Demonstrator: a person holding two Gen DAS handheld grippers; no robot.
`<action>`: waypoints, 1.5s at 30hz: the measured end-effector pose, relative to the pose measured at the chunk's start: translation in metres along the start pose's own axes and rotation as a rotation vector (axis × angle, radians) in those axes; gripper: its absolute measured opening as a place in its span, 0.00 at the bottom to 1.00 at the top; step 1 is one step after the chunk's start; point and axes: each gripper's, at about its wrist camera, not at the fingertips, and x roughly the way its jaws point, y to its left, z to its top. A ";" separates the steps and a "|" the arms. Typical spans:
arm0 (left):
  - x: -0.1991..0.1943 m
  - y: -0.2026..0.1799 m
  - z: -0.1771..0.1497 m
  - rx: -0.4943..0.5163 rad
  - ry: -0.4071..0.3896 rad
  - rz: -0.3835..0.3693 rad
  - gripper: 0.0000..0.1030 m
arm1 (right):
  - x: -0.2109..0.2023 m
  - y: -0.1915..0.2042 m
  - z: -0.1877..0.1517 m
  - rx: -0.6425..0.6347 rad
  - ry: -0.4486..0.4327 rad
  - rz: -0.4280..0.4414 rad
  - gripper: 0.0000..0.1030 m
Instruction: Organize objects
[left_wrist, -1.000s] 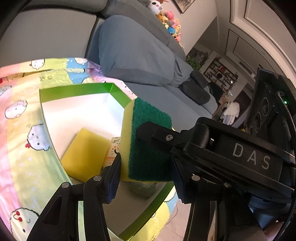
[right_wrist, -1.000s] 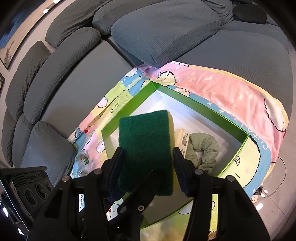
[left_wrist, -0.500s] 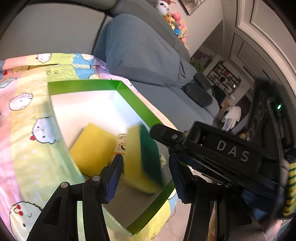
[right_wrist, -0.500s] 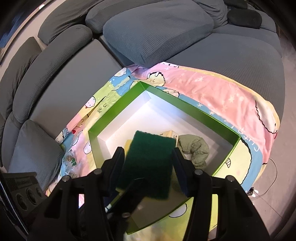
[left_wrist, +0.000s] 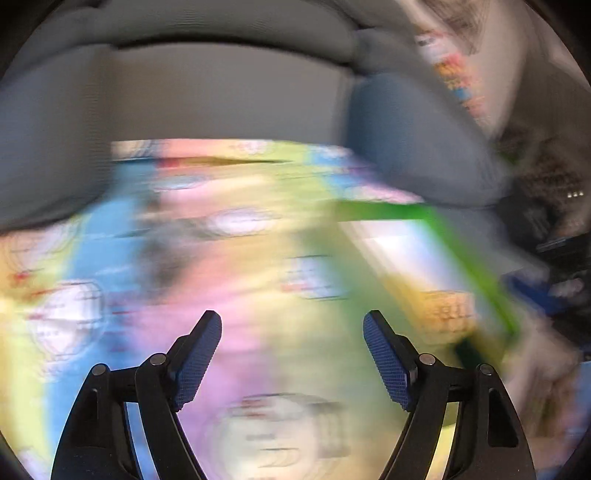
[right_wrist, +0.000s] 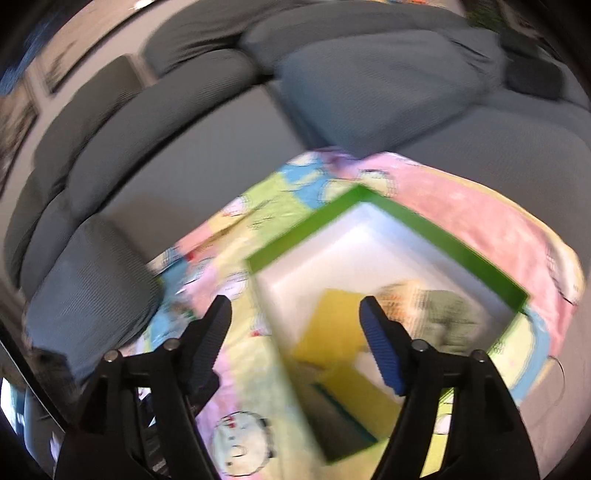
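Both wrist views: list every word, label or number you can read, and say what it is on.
None can be read.
Small printed packet in the green box: orange print, too blurred.
Cartoon blanket: markings smeared by motion in both views.

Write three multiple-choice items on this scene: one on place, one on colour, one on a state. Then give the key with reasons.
1. Where does the yellow sponge with the dark green scouring face lie?
A. inside the green-walled cardboard box with a white floor
B. on the grey sofa cushion
C. between the right gripper's jaws

2. What colour are the box's walls?
A. red
B. green
C. black

3. How do the right gripper's jaws stand?
A. clamped on the sponge
B. apart, nothing between them
C. clamped on the cartoon-print blanket

Key: 1 A, the sponge rests on the box floor near the flat yellow sponge; 2 B, the rim is bright green; 3 B, the jaws are opening with only background in the gap.
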 end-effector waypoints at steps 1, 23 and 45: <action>0.004 0.018 -0.005 -0.011 0.012 0.089 0.77 | 0.006 0.012 -0.003 -0.024 0.017 0.035 0.72; 0.046 0.117 -0.041 -0.142 0.106 0.278 0.86 | 0.122 0.062 -0.056 -0.098 0.289 -0.082 0.73; 0.049 0.117 -0.043 -0.133 0.126 0.282 1.00 | 0.134 0.069 -0.066 -0.142 0.308 -0.148 0.73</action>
